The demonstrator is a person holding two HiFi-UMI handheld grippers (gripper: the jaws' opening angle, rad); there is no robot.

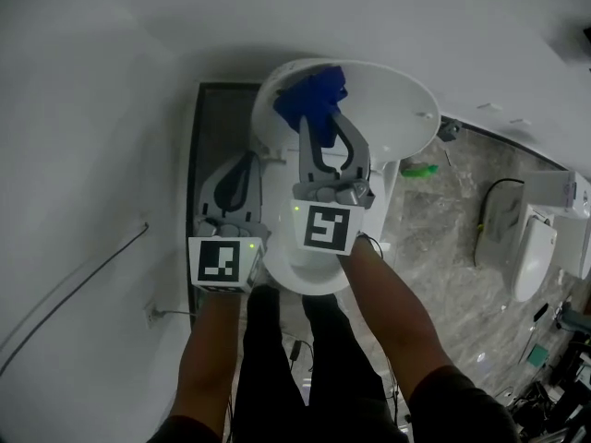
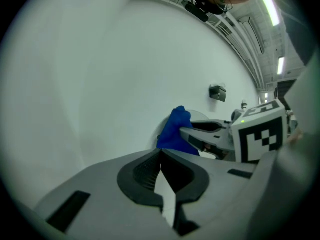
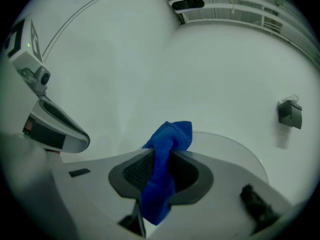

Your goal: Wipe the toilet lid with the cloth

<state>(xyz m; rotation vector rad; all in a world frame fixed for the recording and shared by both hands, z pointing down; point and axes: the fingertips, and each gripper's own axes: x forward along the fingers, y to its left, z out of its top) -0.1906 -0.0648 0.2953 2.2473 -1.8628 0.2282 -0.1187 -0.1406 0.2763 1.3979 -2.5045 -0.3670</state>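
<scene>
holds the cloth (image 3: 167, 139) pinched in the right hand-held gripper (image 1: 319, 123), blue folds bunched past the tips and hanging below. sets it at the upper left of the raised lid (image 1: 397, 109), contact unclear. holds the left hand-held gripper (image 2: 161, 156) closed with nothing between, lower, just left of the right, facing the white wall (image 2: 100, 74)

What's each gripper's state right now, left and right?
Left gripper: closed, nothing held.
Right gripper: closed on the blue cloth.
</scene>
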